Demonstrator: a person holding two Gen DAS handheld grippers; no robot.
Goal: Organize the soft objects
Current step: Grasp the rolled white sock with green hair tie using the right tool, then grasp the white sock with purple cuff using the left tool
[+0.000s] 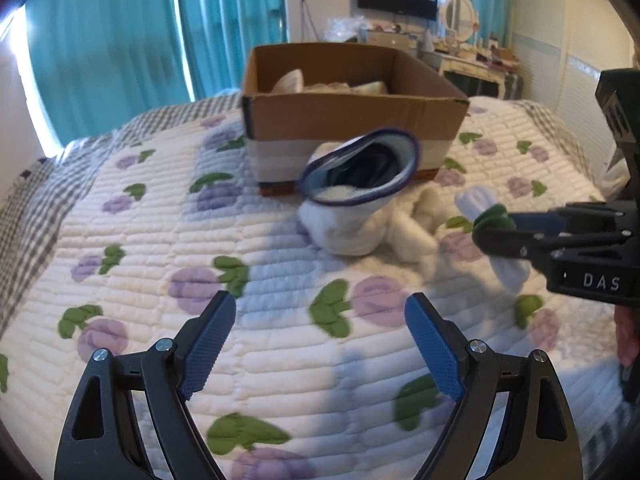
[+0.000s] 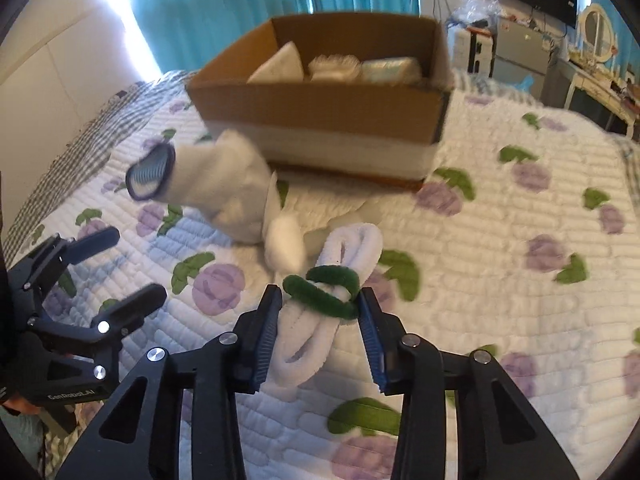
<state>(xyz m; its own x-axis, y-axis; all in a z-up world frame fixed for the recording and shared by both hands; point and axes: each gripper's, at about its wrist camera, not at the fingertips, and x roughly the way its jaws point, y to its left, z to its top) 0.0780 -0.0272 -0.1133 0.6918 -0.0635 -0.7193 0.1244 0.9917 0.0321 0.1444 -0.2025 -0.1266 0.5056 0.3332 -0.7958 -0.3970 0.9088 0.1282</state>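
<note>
On the quilt (image 1: 280,360), cardboard box (image 1: 352,116) with folded white cloths (image 2: 340,66) inside; left hand-held gripper (image 1: 320,344) spread wide, right hand-held gripper (image 2: 318,320) clamping white roll (image 2: 320,320).

— Where do we look from on the left wrist?

— Low over the white quilted bedspread with purple flowers (image 1: 280,360), facing the open brown cardboard box (image 1: 352,120) at upper centre; our right gripper (image 1: 490,224) enters at the frame's right edge.

— And the right wrist?

— Closer in, tilted, with the same box (image 2: 320,116) at upper centre and our left gripper (image 2: 120,264) at lower left.

— Shared ground?

— Box, bedspread (image 2: 500,260), teal curtains (image 1: 120,40) behind.
</note>
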